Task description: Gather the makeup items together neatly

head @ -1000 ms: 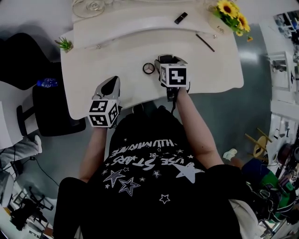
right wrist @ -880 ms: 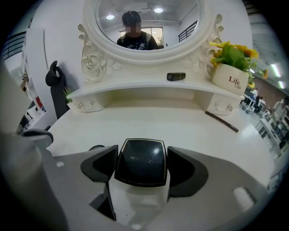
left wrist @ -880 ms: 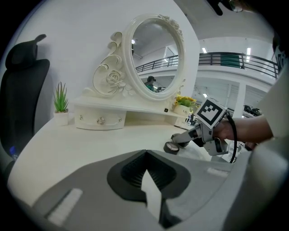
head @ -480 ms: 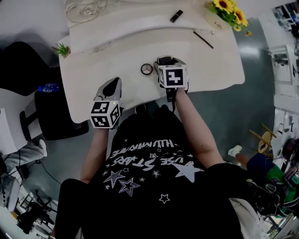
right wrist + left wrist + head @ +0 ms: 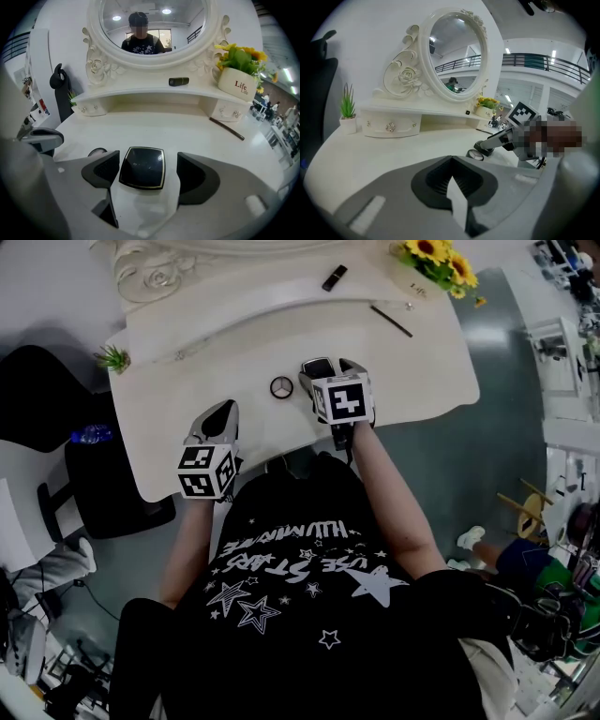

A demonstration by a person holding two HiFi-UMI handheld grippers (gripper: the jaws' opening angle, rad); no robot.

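Observation:
A black square compact [image 5: 142,168] with a gold edge lies on the white vanity top, between the jaws of my right gripper [image 5: 147,171]. That gripper is open, with a gap on each side of the compact. A small round compact [image 5: 281,386] lies just left of the right gripper [image 5: 324,369]. On the raised shelf rests a black lipstick tube [image 5: 178,81], and a dark pencil [image 5: 226,128] lies on the top to the right. My left gripper [image 5: 218,416] is shut and empty near the table's front edge. From it I see the round compact [image 5: 476,154] ahead.
An ornate white mirror [image 5: 454,61] stands at the back. A pot of sunflowers [image 5: 238,84] sits on the right end of the shelf, and a small green plant [image 5: 112,358] on the left end. A black chair [image 5: 56,381] stands left of the table [image 5: 187,399].
The head view has shifted a little, so the table sits differently in the picture. Both grippers keep nearly the same places relative to the compacts.

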